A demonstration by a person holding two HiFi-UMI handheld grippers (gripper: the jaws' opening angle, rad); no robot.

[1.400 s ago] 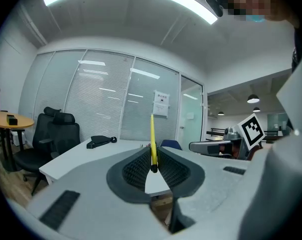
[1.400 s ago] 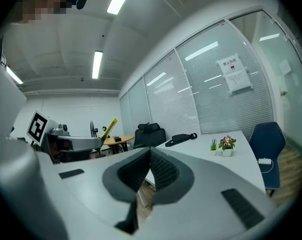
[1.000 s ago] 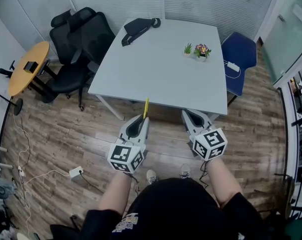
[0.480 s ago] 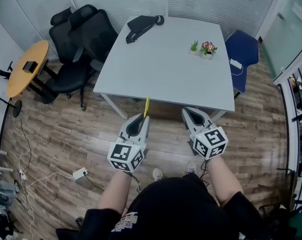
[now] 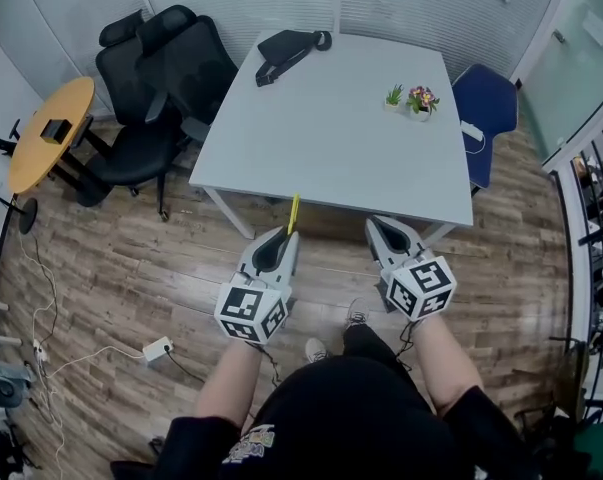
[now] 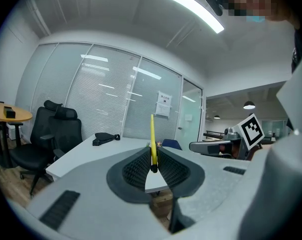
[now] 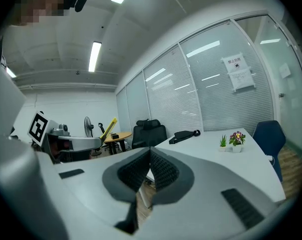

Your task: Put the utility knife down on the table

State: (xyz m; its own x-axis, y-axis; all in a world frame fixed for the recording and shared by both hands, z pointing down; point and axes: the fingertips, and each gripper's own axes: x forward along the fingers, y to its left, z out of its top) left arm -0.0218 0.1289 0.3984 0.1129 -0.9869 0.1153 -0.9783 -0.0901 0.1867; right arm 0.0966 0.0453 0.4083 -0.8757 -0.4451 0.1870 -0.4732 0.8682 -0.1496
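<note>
Left claw (image 5: 284,238): clamped on the yellow utility knife (image 5: 292,214), whose blade end juts straight out past the jaw tips. The knife is held in the air above the wooden floor (image 5: 131,268), at the near edge of the desk (image 5: 321,138), not resting on it. Right claw (image 5: 378,230): jaws pressed together, nothing between them, level with the left. On the desk: black bag (image 5: 286,48) at the far end, small potted plants (image 5: 411,99) at the far right.

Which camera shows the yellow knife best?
The left gripper view: the utility knife stands big and upright, pinched by the left gripper. The head view shows only a thin yellow sliver; the right gripper view shows it small, far left.
</note>
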